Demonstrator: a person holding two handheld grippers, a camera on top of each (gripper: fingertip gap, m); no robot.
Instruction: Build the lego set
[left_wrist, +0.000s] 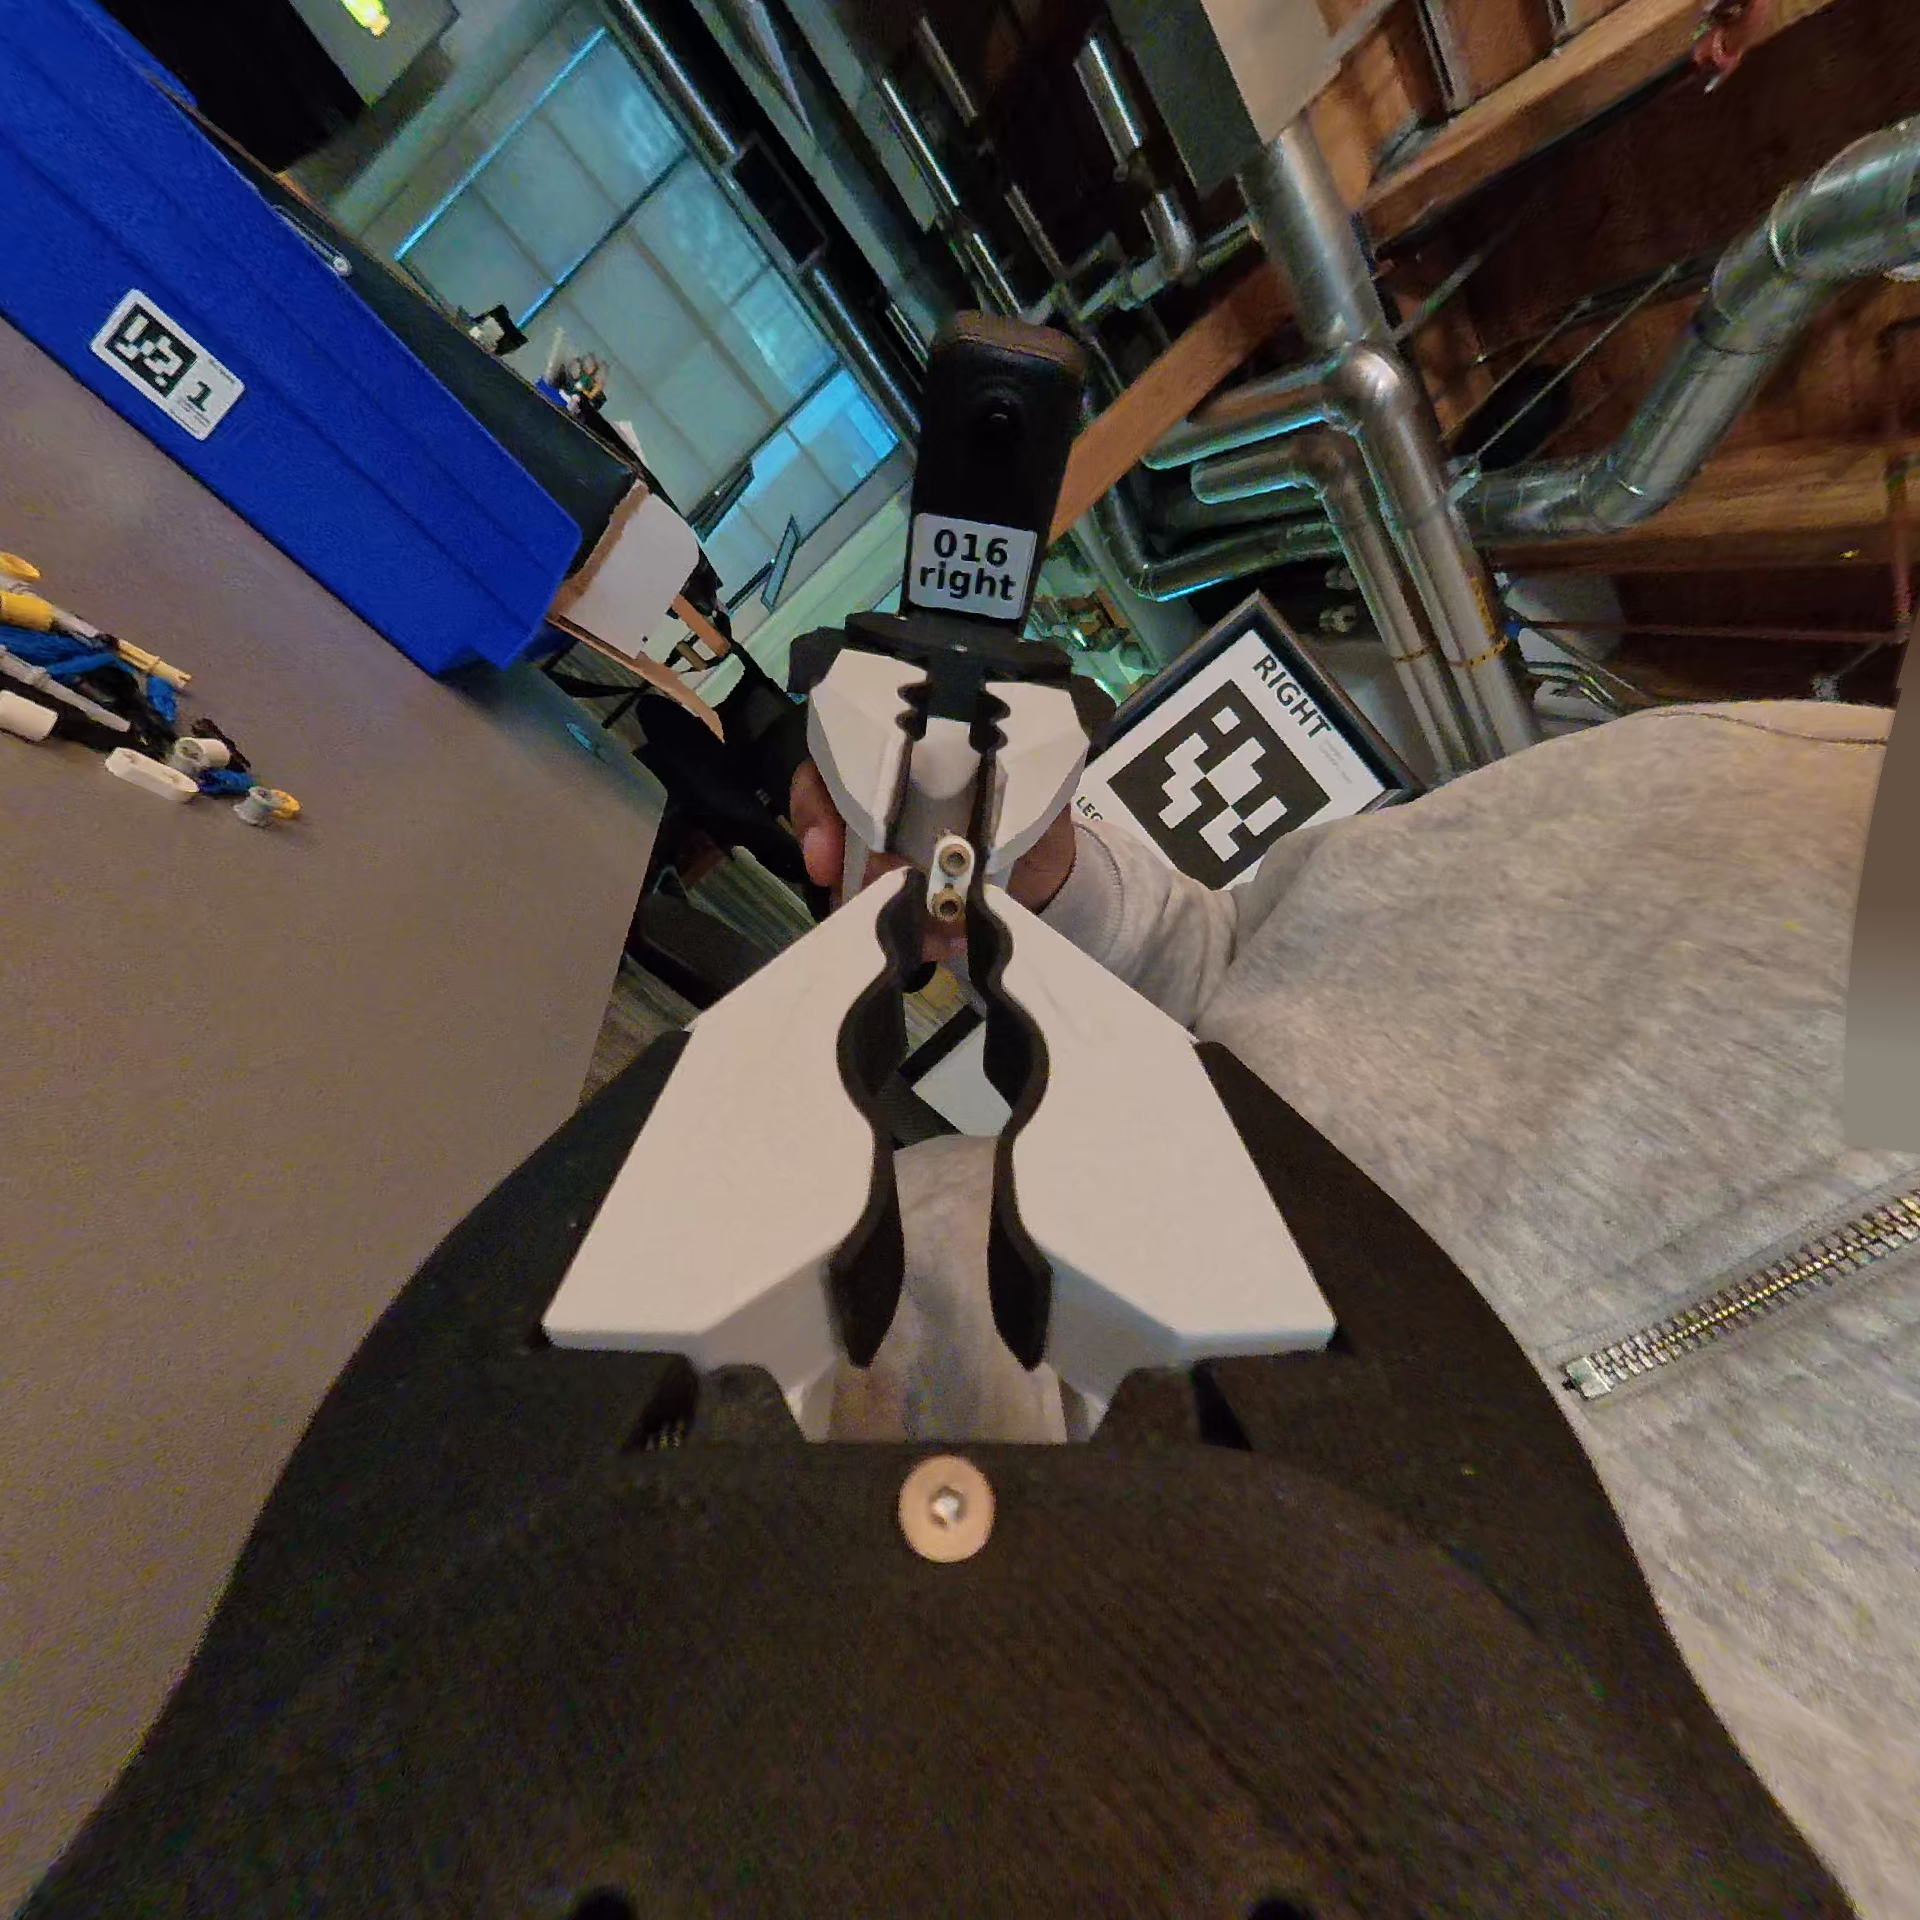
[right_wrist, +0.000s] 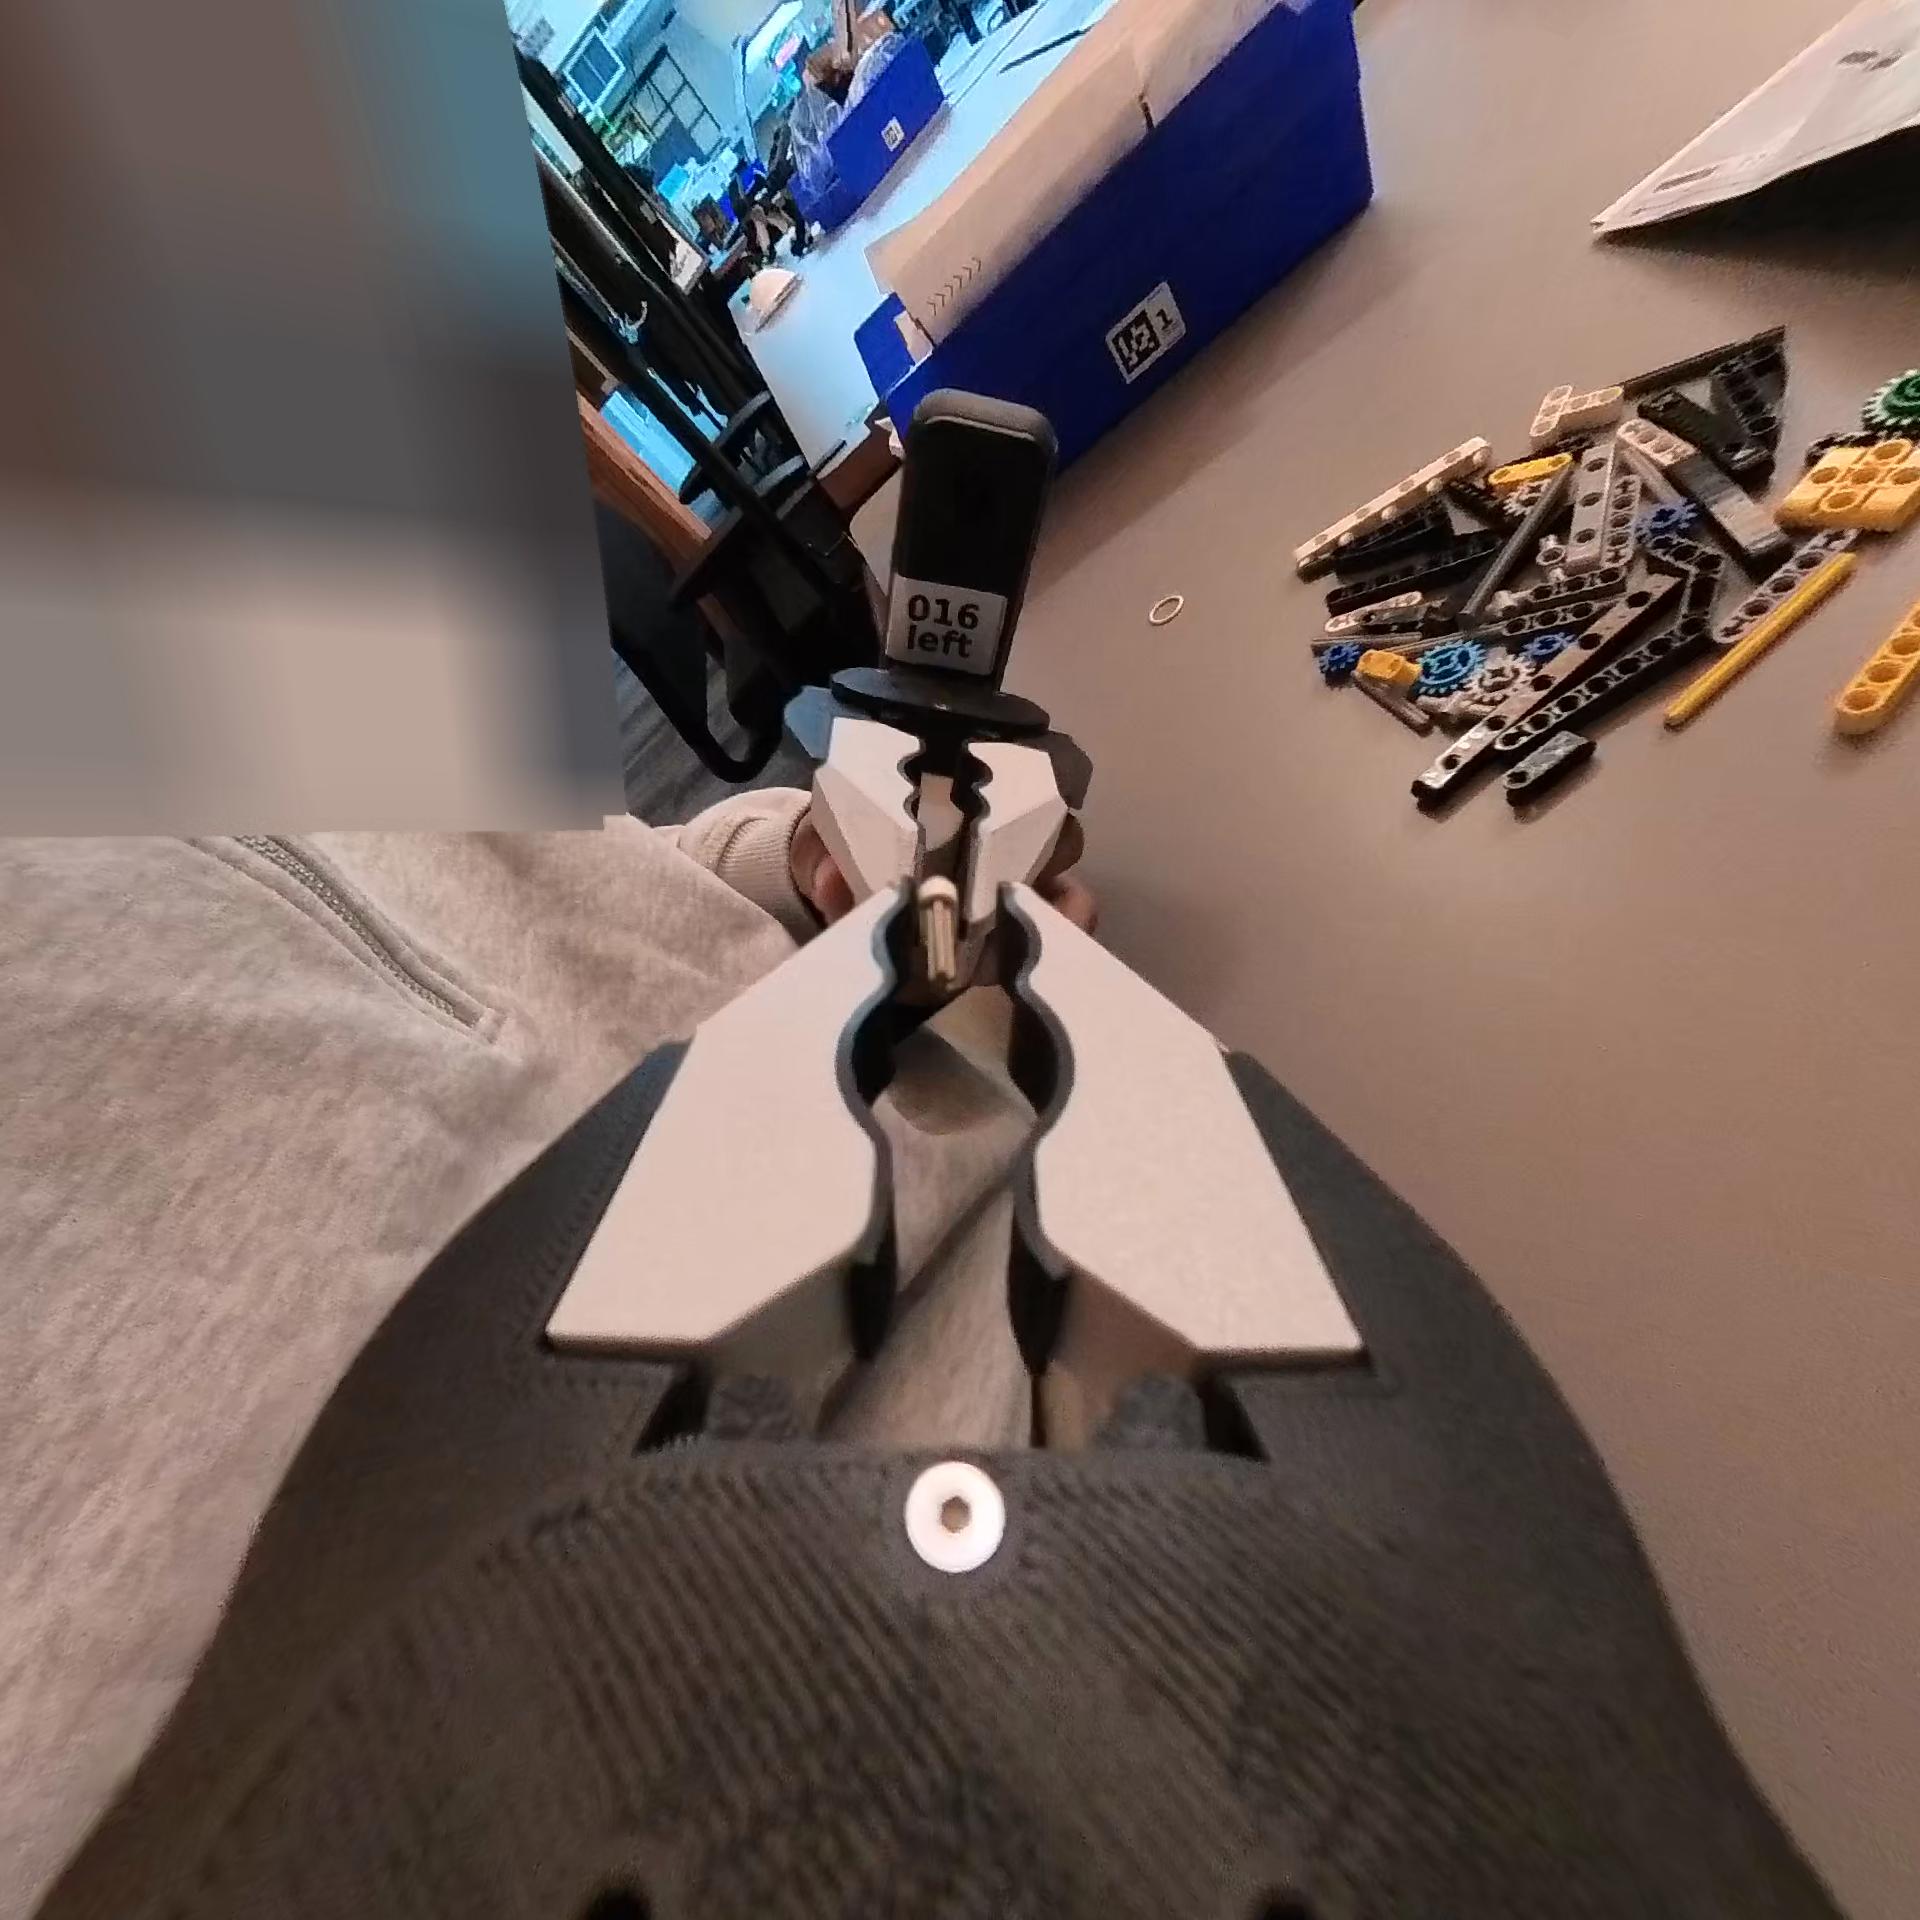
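Right wrist view shows most parts (right_wrist: 1579, 582) loose on my surface (right_wrist: 1351, 1039); both grippers, left (left_wrist: 940, 914) and right (right_wrist: 940, 935), pinch one small piece (left_wrist: 951, 878) mid-air. Barely started, I judge.

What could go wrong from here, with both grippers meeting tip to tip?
The small white two-hole piece sits where the left gripper and right gripper tips meet, apparently past the table edge. A slip would likely drop it onto the person's lap or the floor. Which gripper grips it is unclear, so a push may dislodge it.
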